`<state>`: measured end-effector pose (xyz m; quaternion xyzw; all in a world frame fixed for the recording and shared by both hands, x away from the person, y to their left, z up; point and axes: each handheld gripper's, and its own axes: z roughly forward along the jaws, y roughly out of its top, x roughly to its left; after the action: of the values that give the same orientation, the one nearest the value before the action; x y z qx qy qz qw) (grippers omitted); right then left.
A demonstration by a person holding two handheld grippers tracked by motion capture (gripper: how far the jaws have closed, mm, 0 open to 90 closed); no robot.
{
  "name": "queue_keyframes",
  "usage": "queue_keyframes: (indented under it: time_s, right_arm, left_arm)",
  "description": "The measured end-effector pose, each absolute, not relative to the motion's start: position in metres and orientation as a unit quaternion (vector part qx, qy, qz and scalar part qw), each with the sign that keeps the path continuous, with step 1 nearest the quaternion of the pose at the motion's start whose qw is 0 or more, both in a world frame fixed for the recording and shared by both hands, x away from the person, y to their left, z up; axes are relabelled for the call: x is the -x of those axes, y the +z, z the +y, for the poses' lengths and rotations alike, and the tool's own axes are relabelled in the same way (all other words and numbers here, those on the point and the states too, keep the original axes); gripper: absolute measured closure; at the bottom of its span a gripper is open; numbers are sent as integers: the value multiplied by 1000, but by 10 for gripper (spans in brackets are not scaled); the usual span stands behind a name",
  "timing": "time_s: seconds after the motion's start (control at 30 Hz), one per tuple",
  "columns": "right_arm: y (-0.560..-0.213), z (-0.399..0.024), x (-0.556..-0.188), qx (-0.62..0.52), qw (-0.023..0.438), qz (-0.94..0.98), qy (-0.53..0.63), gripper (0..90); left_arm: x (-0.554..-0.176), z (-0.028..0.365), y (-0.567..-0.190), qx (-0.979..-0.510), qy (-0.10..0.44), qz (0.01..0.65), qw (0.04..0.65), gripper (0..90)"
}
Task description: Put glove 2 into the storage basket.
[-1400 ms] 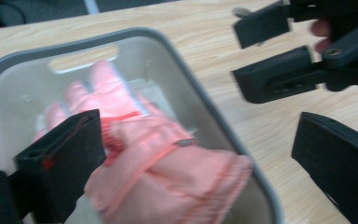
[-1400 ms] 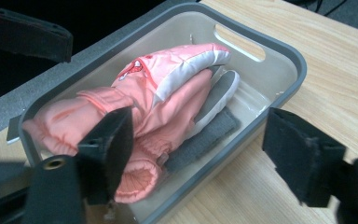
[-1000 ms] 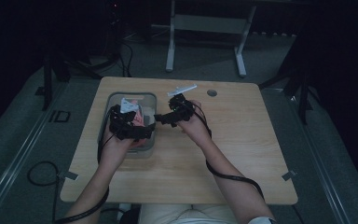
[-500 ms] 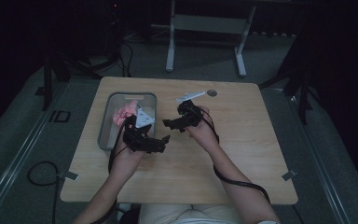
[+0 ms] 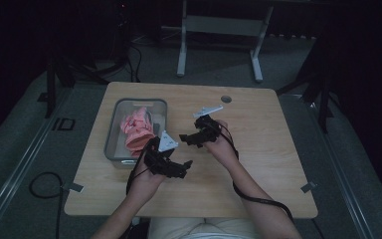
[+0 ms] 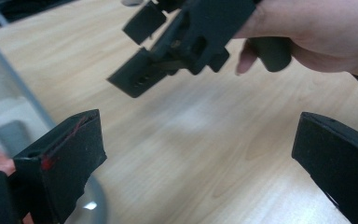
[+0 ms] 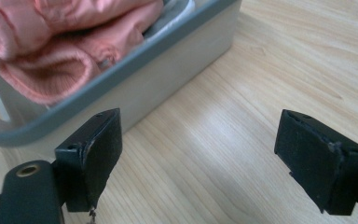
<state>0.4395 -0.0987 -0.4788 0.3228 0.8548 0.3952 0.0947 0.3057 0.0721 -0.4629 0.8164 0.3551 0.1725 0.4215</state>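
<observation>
Dark floor ringed the wooden table (image 5: 258,164). Both jaw pairs stood wide apart, gripping nothing, over bare wood. Left gripper (image 5: 185,167) hung just right of the bin's (image 5: 110,149) near corner; right gripper (image 5: 185,138) hovered beside it. Pink cloth (image 5: 137,130) lay bunched in the bin.

The high view was dim, dark beyond the table (image 5: 258,114); closer views were brighter, with motion blur, perhaps.
</observation>
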Motion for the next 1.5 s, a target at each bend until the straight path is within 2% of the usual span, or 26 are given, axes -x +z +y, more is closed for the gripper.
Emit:
queue_keyframes:
  time_s: [0.5, 0.93, 1.5]
  right_arm:
    - [-507, -109, -435, -327, 106, 853, 392, 150]
    - [-531, -117, -435, -338, 113, 854, 379, 147]
    - [-551, -121, -435, -337, 119, 856, 373, 143]
  left_arm:
    - [-293, 59, -502, -830, 140, 328, 429, 18]
    - [-288, 56, -541, -849, 127, 325, 398, 18]
    - [-284, 61, -554, -856, 128, 325, 382, 18]
